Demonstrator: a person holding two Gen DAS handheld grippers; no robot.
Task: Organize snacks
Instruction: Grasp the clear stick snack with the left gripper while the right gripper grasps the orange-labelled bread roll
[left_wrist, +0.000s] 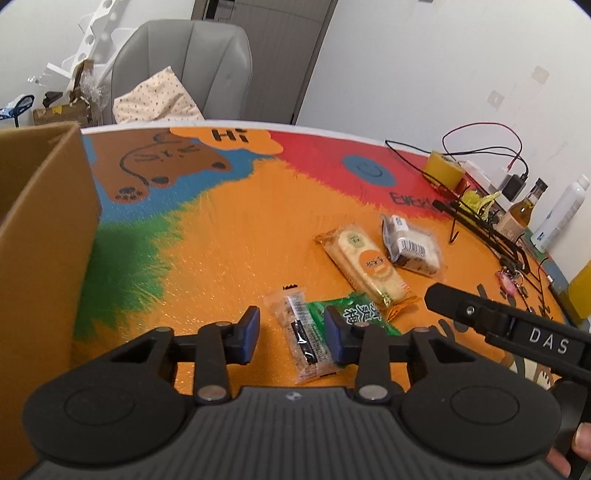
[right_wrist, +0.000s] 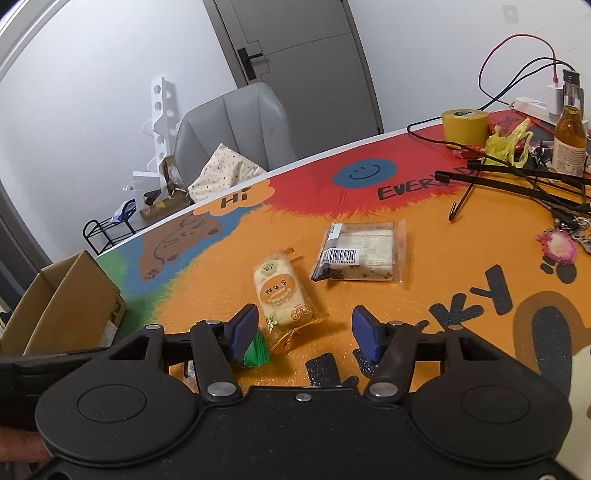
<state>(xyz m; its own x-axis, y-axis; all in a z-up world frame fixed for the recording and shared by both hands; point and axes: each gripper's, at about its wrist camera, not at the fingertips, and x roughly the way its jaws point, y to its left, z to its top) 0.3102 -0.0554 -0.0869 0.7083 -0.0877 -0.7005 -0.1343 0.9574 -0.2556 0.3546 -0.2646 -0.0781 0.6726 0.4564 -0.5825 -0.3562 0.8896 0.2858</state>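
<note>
A: Left to right on the table?

B: Cardboard box, then the left claw, spread around a clear snack packet beside a green packet. The right claw is spread too, holding nothing, near the cracker pack.

A: Handling?

B: Probably light, crinkly, slippery; pinch mid-body, gently, since crackers break.

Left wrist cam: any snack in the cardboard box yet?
Cannot tell: the cardboard box shows only its outer wall; four snack packs, including the green packet, lie on the table.
</note>
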